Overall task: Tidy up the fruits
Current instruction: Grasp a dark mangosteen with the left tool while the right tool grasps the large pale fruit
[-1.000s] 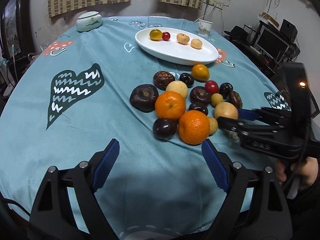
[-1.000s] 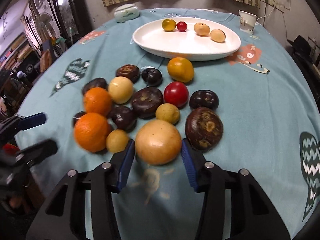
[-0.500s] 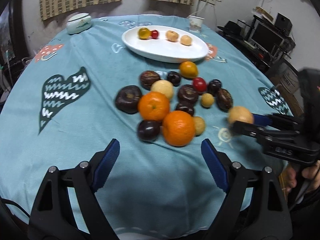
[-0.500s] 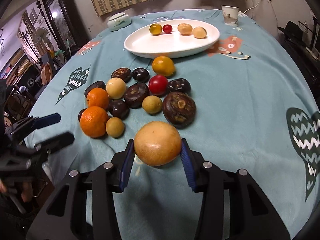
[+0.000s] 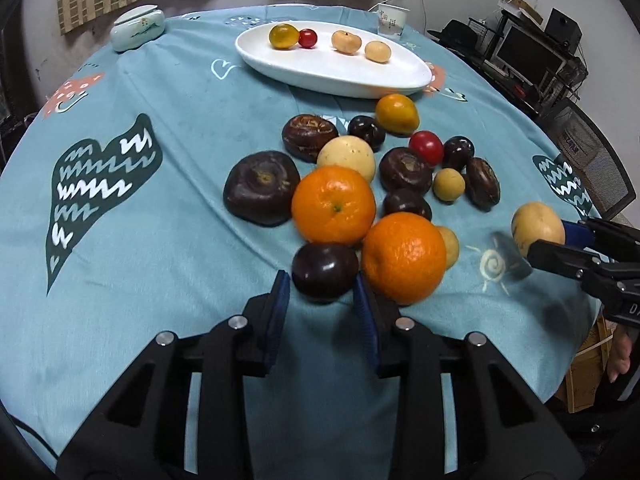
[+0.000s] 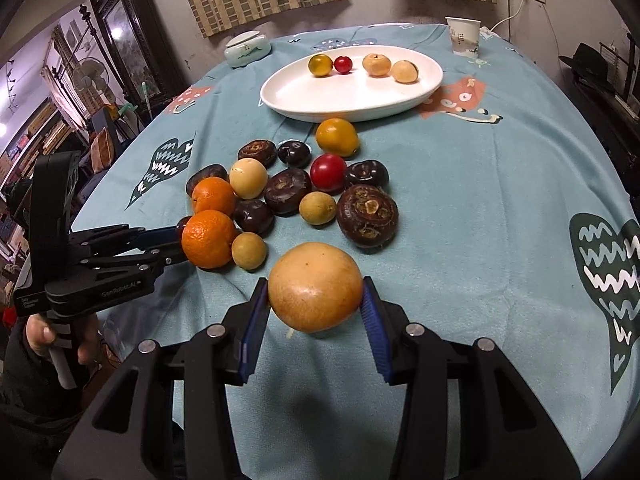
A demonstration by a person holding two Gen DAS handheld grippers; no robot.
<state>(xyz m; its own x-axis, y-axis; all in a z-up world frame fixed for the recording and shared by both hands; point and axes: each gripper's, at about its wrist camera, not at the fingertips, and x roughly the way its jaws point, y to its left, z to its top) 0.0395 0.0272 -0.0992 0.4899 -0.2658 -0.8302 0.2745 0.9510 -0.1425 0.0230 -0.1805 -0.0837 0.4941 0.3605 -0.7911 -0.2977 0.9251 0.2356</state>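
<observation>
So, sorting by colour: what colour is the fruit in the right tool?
Yellowish tan fruit, clearest in the right wrist view.

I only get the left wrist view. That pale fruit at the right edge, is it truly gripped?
Observer: Yes. The right wrist view shows the pale fruit squeezed between both pads of the right gripper, off the cloth.
Operator: Who holds my gripper?
Observer: A bare hand grips the handle of the left gripper, low at the table's edge.
Operator: Anything odd on the plate?
Observer: On the plate, the rightmost fruit has a dark patch on its right side.
</observation>
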